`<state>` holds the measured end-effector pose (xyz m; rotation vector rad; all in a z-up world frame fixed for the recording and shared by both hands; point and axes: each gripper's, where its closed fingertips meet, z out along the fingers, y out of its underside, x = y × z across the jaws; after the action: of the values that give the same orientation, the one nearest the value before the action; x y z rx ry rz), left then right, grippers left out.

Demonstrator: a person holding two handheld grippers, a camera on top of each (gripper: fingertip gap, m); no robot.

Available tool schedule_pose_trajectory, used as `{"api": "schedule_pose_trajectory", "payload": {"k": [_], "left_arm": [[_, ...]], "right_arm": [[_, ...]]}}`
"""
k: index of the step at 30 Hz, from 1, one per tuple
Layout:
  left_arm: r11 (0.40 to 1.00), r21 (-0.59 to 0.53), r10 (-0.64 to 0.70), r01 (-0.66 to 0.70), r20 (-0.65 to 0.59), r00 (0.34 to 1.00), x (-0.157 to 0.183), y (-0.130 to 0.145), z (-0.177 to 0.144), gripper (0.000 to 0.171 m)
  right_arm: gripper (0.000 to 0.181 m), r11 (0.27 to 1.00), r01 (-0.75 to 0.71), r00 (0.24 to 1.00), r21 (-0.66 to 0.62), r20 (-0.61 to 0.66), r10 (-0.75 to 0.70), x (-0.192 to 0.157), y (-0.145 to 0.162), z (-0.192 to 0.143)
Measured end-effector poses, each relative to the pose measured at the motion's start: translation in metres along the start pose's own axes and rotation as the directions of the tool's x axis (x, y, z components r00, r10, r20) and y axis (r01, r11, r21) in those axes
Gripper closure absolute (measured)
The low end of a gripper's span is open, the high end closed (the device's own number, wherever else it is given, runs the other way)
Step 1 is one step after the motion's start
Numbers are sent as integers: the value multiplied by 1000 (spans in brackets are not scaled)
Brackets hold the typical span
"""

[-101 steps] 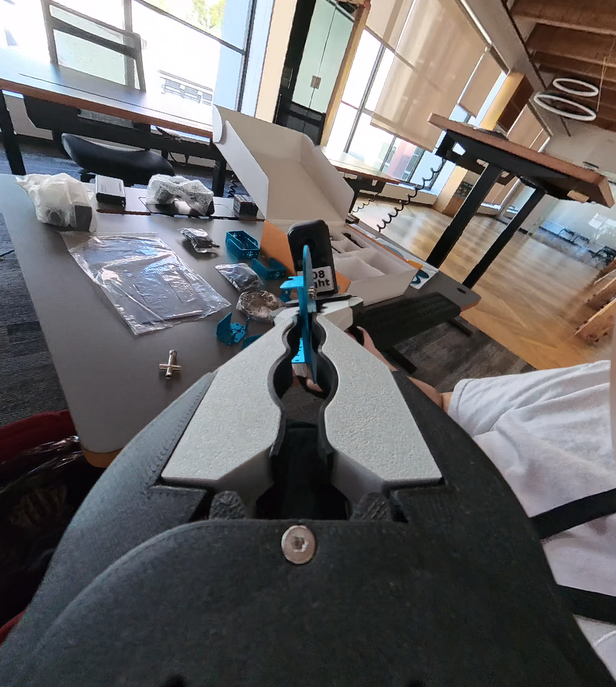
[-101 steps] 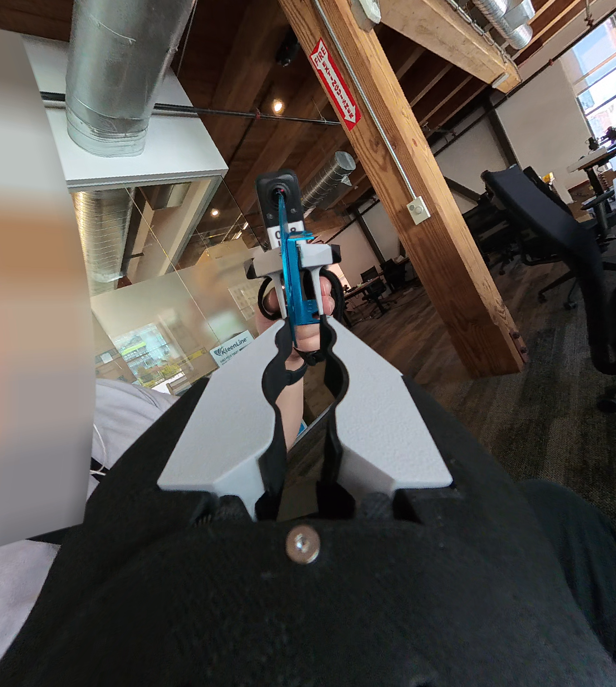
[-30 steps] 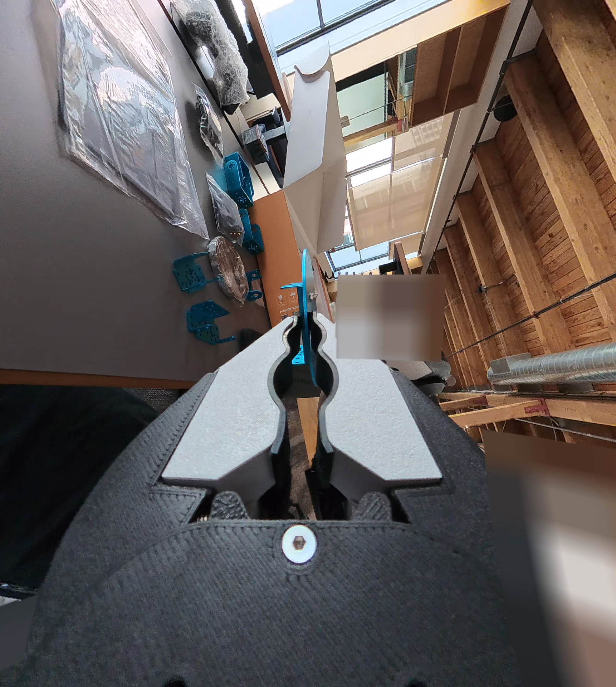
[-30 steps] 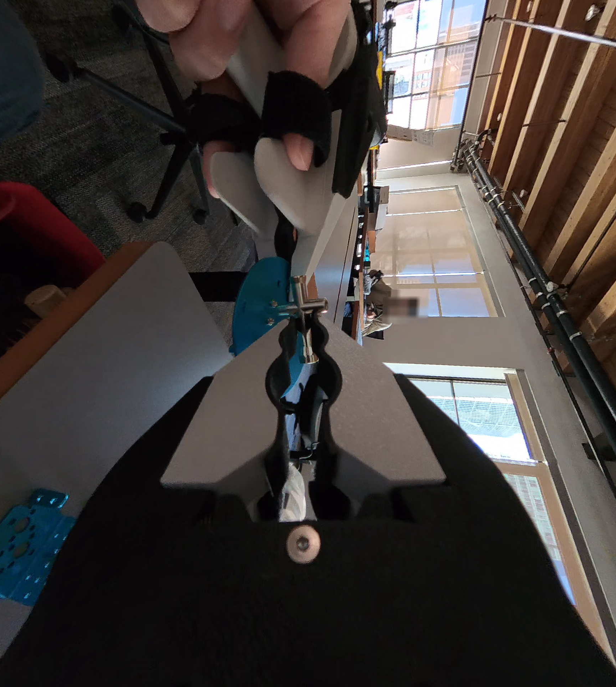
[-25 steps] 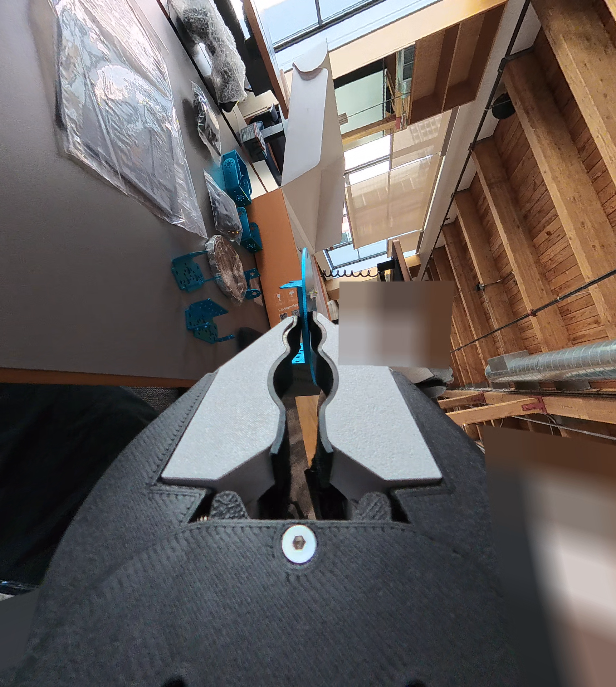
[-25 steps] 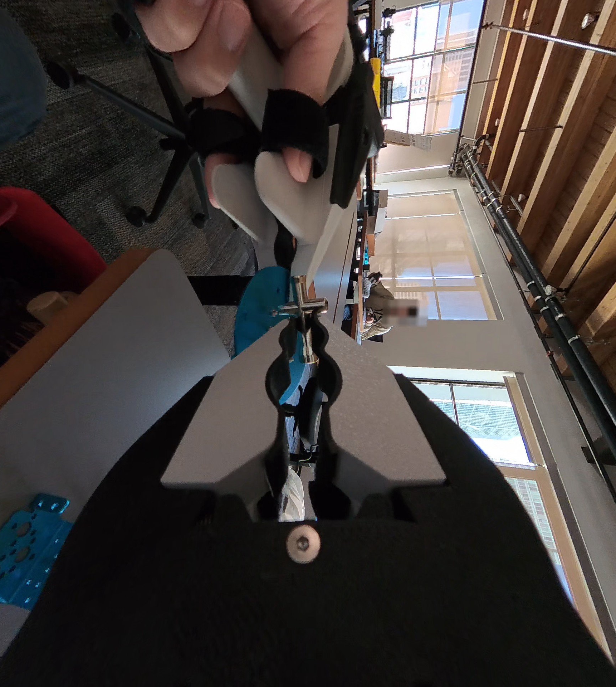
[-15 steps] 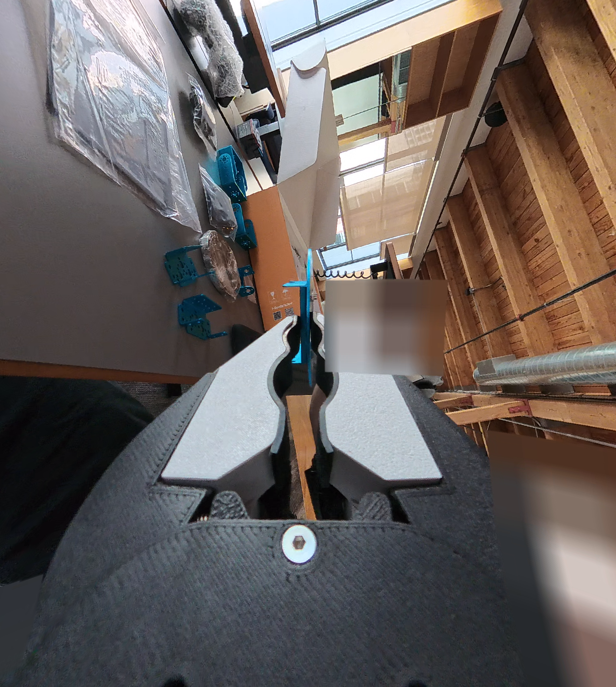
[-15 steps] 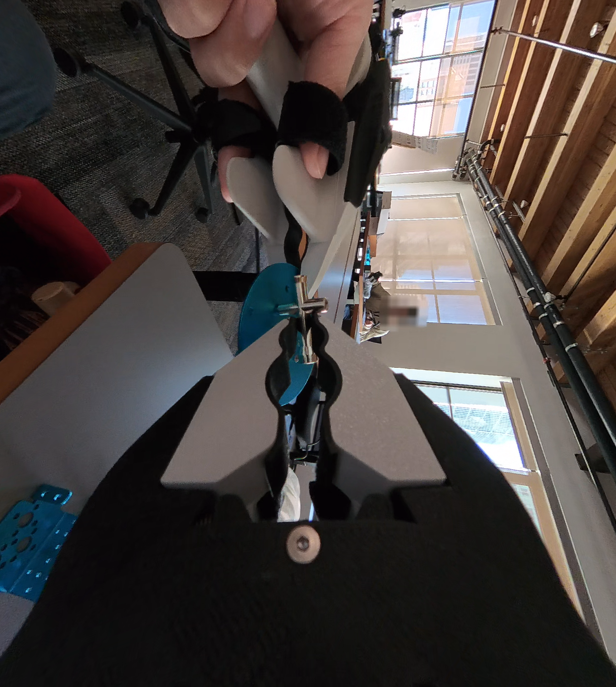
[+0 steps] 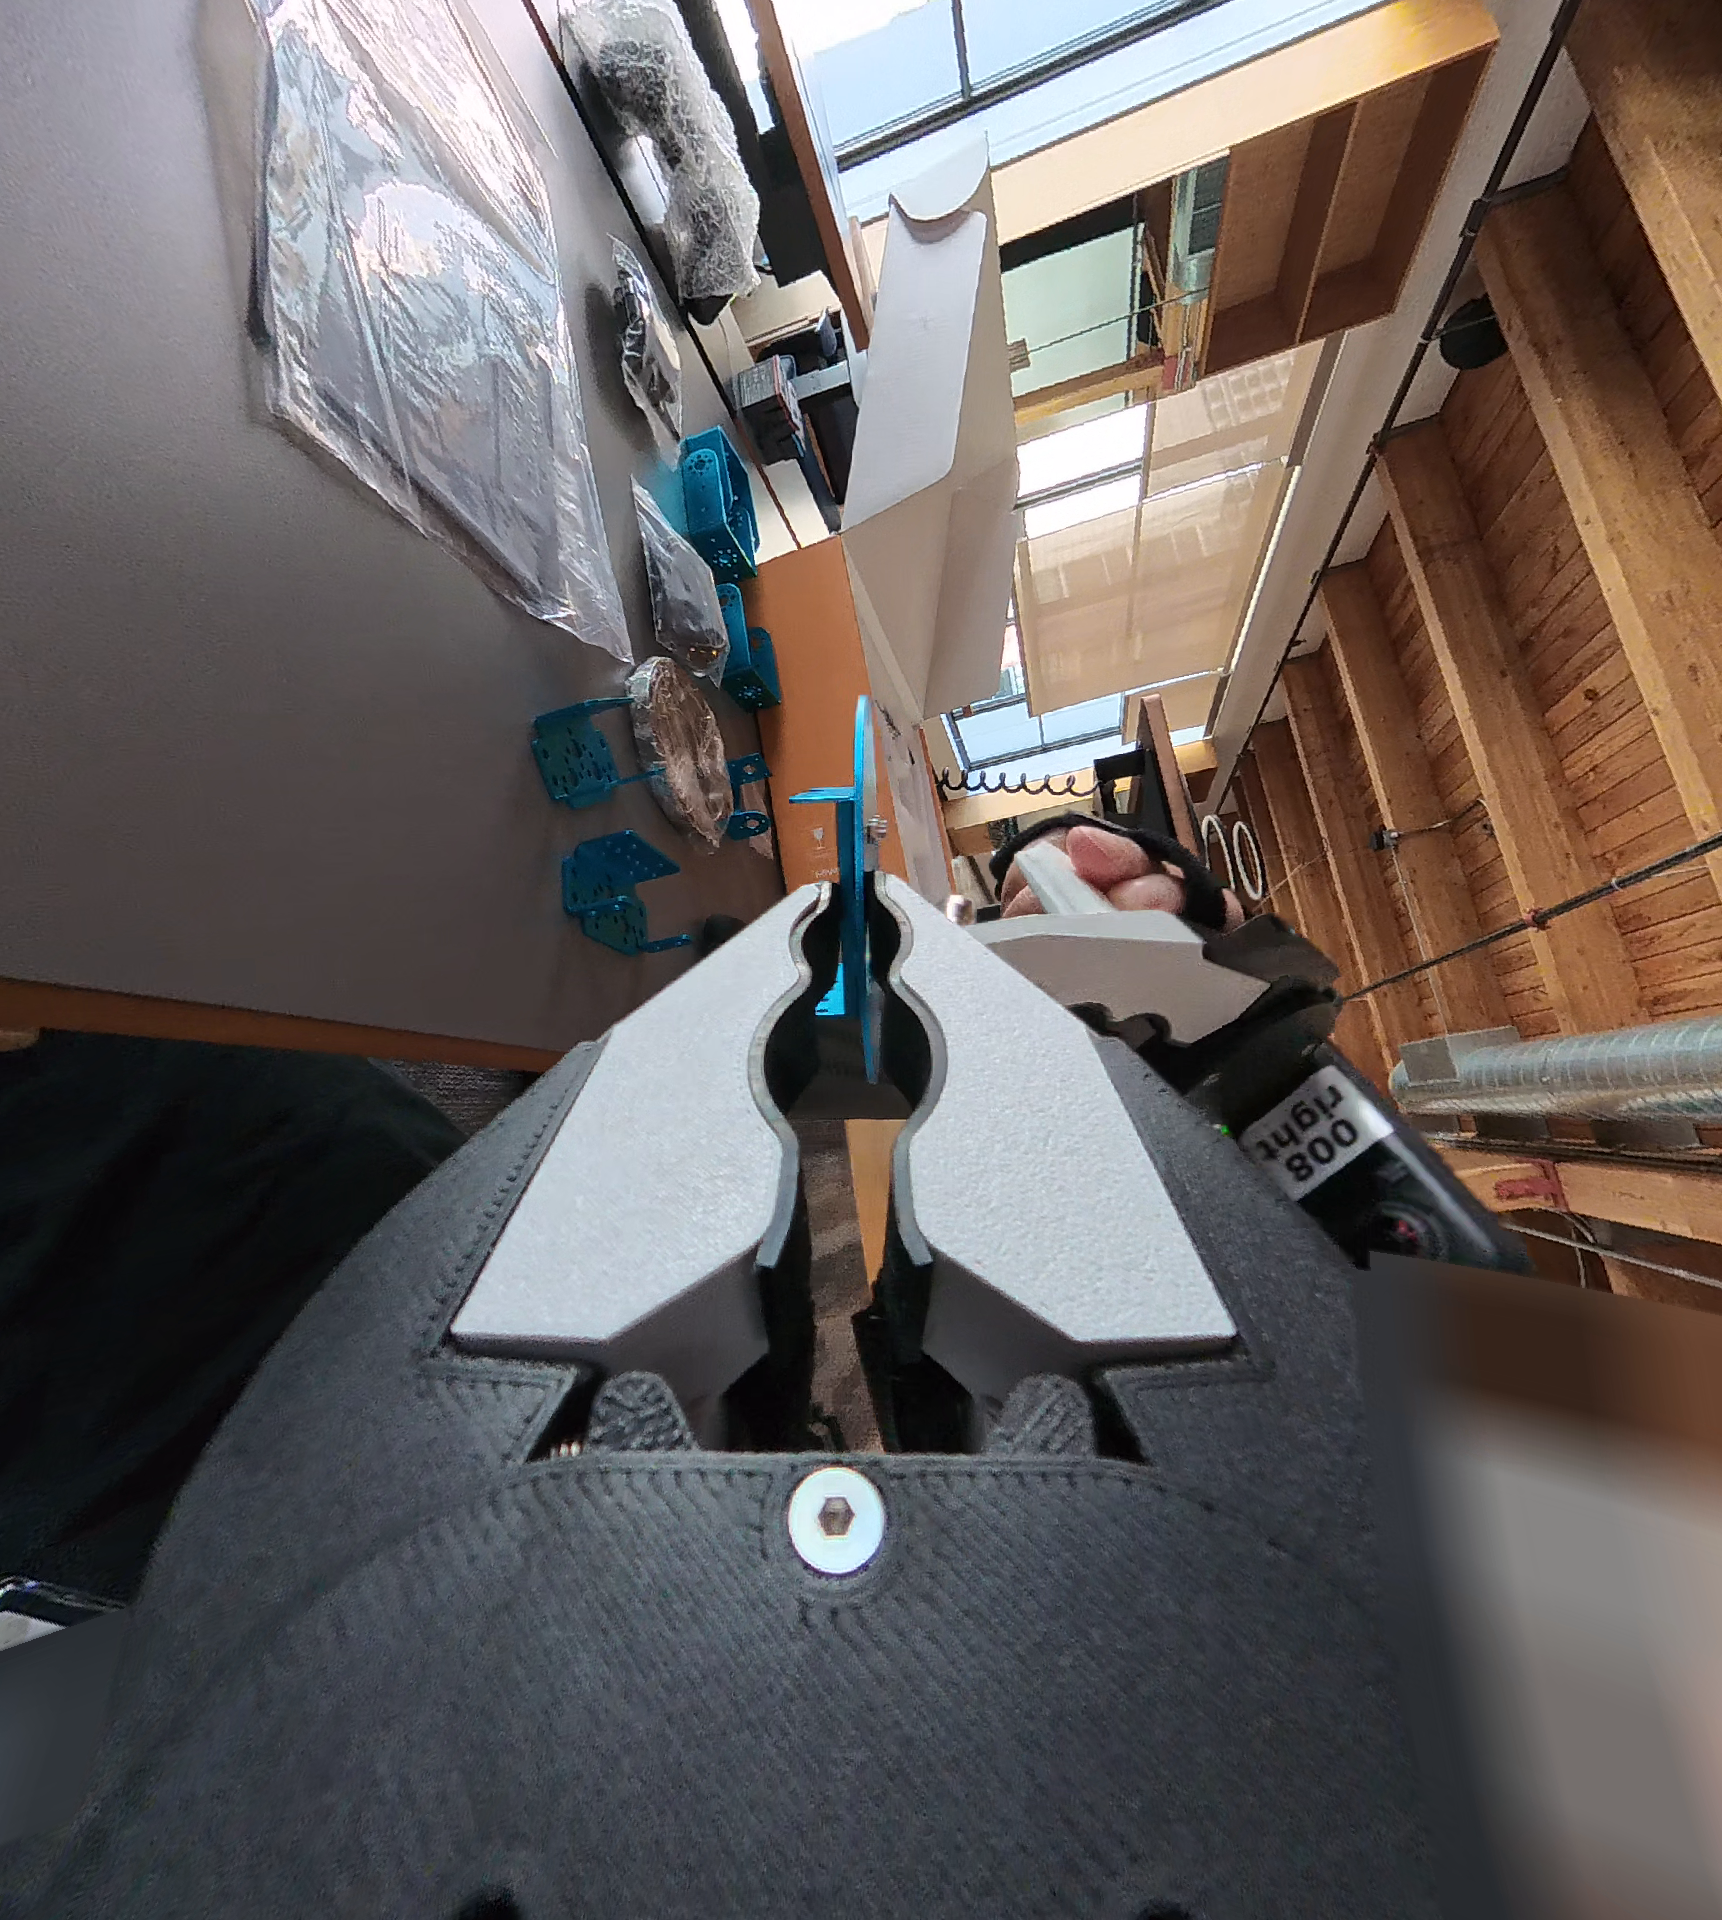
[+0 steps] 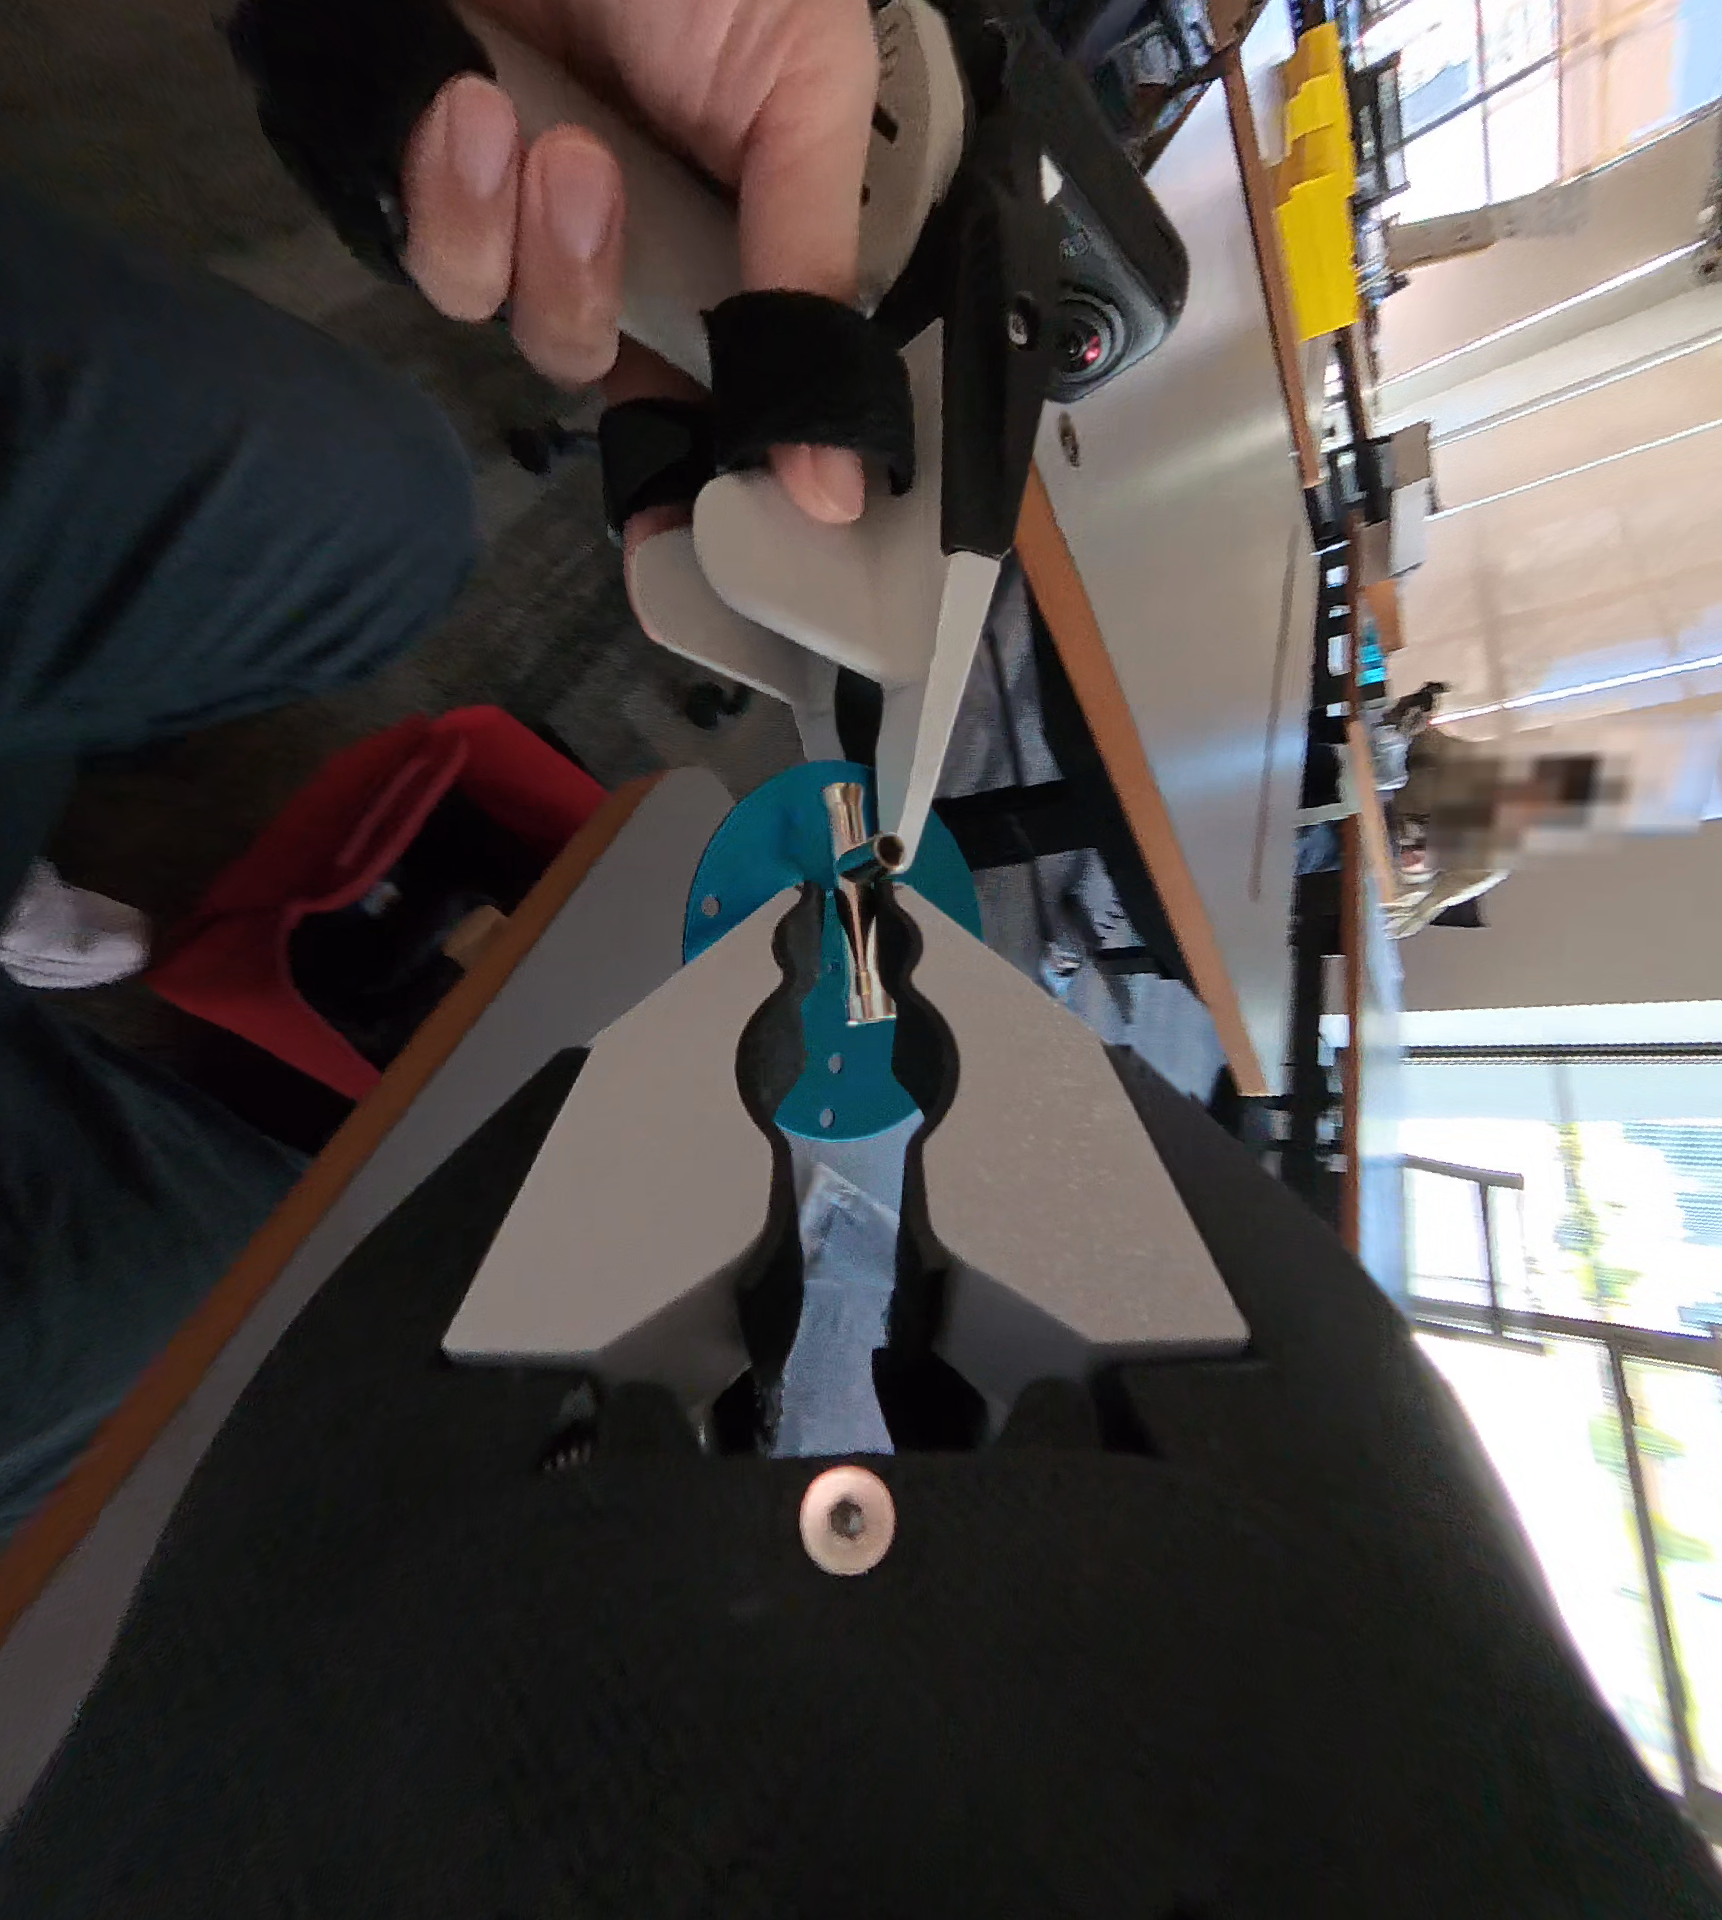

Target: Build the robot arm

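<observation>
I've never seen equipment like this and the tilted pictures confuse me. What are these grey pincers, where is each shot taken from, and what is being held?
These are two hand-held grippers, each with a camera looking forward along its two grey fingers. No robot arm is involved; a person squeezes them.

In the left wrist view, the left gripper is shut on a round flat blue metal plate, seen edge-on. Beyond it lies a grey tabletop with small blue perforated metal brackets, a clear plastic bag and an open white cardboard box.

In the right wrist view, the right gripper is shut on a small silver cross-shaped wrench, in front of the same plate's face. Above it, the person's hand holds the left gripper.
</observation>
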<state>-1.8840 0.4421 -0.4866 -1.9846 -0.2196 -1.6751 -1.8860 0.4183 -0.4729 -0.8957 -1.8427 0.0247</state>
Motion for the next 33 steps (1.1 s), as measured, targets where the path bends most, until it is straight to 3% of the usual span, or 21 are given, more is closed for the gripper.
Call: {"api": "schedule_pose_trajectory", "payload": {"k": [8, 19, 33], "left_arm": [[1000, -4, 2, -2, 38, 999, -8, 1, 2, 169], [999, -23, 28, -27, 62, 998, -9, 5, 4, 169], [997, -59, 60, -53, 126, 990, -14, 11, 7, 169]], "right_arm": [[174, 979, -201, 968, -15, 148, 201, -10, 2, 7], [174, 939, -329, 901, -98, 265, 344, -9, 6, 7], [174, 941, -237, 866, -241, 387, 317, -20, 16, 4]]}}
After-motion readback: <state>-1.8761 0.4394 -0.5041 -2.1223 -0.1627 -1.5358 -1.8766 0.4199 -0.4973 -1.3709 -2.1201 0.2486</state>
